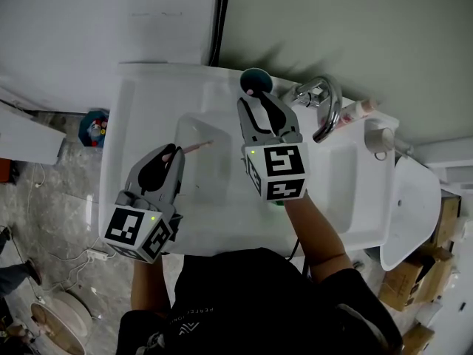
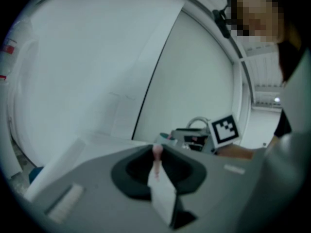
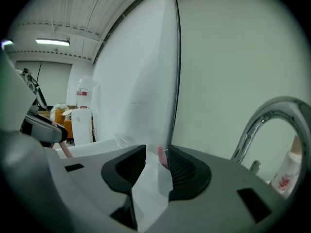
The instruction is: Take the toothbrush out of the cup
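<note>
While the left gripper [image 1: 174, 154] clamps the pink toothbrush [image 1: 199, 146] over the sink basin [image 1: 199, 191], the right gripper [image 1: 260, 100] holds its jaws apart at the teal cup [image 1: 256, 76] on the sink's back edge, a pink tip [image 3: 162, 157] between them.

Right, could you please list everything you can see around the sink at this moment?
sink: one, white, centre, against the wall.
faucet: one, chrome, sink's back right.
cup: one, teal, sink's back edge.
toothbrush: one, pink, over the basin, held.
bottle: one, white and pink, right of the faucet.
bin: one, blue, floor left of the sink.
left hand-held gripper: one, grey, shut on the toothbrush.
right hand-held gripper: one, grey, jaws apart, at the cup.
</note>
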